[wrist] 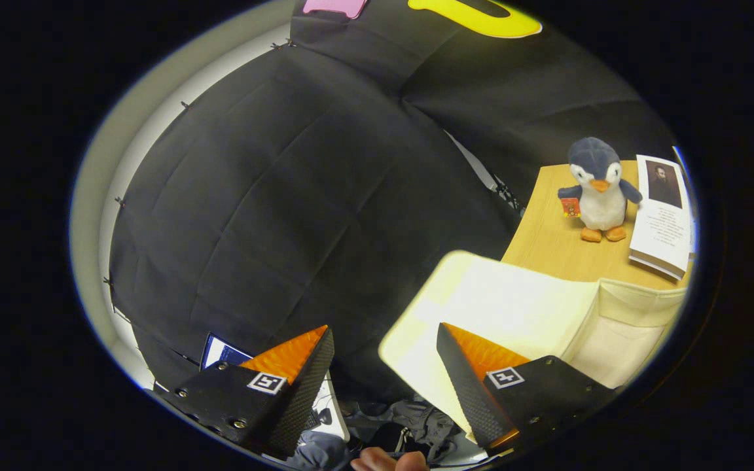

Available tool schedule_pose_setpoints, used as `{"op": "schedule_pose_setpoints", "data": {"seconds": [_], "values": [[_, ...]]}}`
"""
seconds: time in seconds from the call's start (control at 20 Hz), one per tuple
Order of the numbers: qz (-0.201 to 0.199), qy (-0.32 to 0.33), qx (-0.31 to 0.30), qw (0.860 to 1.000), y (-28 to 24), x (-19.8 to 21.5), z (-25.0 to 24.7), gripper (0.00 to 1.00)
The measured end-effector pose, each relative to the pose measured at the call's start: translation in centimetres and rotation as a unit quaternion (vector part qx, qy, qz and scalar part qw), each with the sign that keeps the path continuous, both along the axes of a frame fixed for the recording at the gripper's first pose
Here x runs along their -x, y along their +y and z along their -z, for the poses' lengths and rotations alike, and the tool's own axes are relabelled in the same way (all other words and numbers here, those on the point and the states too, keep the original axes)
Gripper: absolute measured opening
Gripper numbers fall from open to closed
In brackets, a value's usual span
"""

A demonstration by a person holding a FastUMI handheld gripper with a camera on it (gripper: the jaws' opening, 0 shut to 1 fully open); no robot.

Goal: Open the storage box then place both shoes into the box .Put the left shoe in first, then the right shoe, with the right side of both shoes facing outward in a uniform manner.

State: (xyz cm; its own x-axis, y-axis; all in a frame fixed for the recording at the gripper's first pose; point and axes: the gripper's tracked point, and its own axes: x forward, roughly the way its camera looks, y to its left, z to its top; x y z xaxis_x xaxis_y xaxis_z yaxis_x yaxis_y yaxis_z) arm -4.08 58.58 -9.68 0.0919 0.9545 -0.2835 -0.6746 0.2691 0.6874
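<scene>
Two fingers of your claw point(383, 366) stand spread and empty, the cream storage box point(508, 307) just beyond the right one at the desk point(547, 242) edge; its lid looks light, stiff, so grip its near rim.

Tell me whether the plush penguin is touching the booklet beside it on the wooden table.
Cannot tell. In the gripper view the penguin stands right beside the booklet, its flipper at the page edge, with no plain gap or contact. The claw is open, holding nothing.
</scene>
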Motion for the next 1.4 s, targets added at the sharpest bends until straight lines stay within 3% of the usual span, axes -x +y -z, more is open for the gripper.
{"op": "schedule_pose_setpoints", "data": {"seconds": [0.4,0.75,1.1,1.4], "values": [[0.046,-0.035,-0.002,0.998,-7.0,-1.3,-2.2,0.96],[0.127,-0.076,0.005,0.989,-17.1,-4.3,-3.1,0.95],[0.216,-0.092,0.050,0.971,-27.5,-6.9,0.3,0.95],[0.271,-0.067,0.104,0.955,-35.4,-7.5,5.5,0.96]]}}
